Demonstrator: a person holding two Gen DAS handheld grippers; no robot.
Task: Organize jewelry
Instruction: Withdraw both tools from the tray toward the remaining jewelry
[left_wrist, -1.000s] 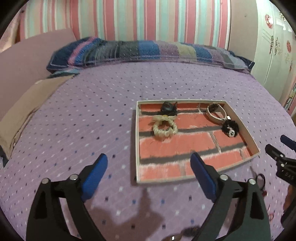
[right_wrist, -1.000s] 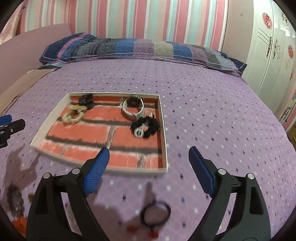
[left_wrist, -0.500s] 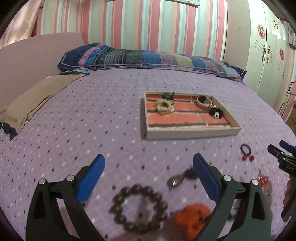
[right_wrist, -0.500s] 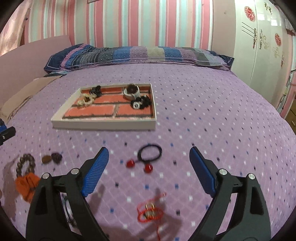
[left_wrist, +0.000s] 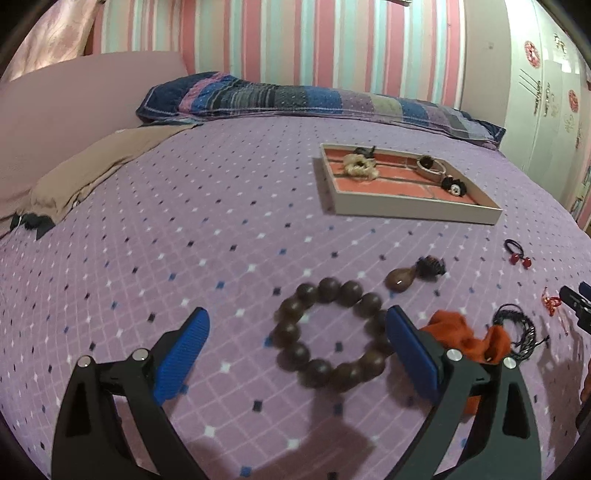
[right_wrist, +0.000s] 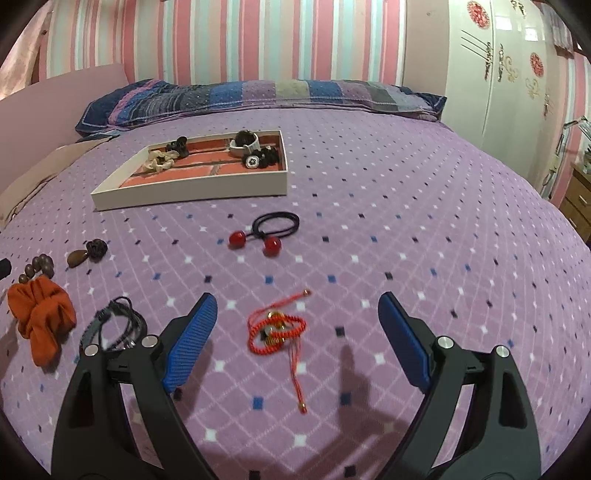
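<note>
We hold both tools spread wide and empty over the bed (right_wrist: 406, 221), because each is lined up on a loose piece before any pinch. Our left tool (left_wrist: 297, 350) hangs above the wooden bead bracelet (left_wrist: 330, 334), whose ring lies flat on the purple cover between the blue pads and partly behind the right one. Our right tool (right_wrist: 297, 334) sits the same way over the red cord bracelet (right_wrist: 277, 332), which lies tangled on the cover with its tail trailing toward us, clear of both pads.

The tray (right_wrist: 192, 192) waits farther up the bed, near the striped pillow (right_wrist: 258, 96). It already holds a cream scrunchie (right_wrist: 159, 162), a watch (right_wrist: 245, 142) and a couple of dark hair pieces, so we judge it to be the collecting place, which is why the rest lies scattered in front of it. Still out on the cover are the black hair tie with two red balls (right_wrist: 271, 230), an orange scrunchie (right_wrist: 40, 317), a dark braided band (right_wrist: 118, 325) and a small brown pendant beside a dark clip (right_wrist: 88, 253); that last pair is blurred, so we may be misnaming them. The cord looks thin and flat, so gripping it cleanly may call for a low approach.
</note>
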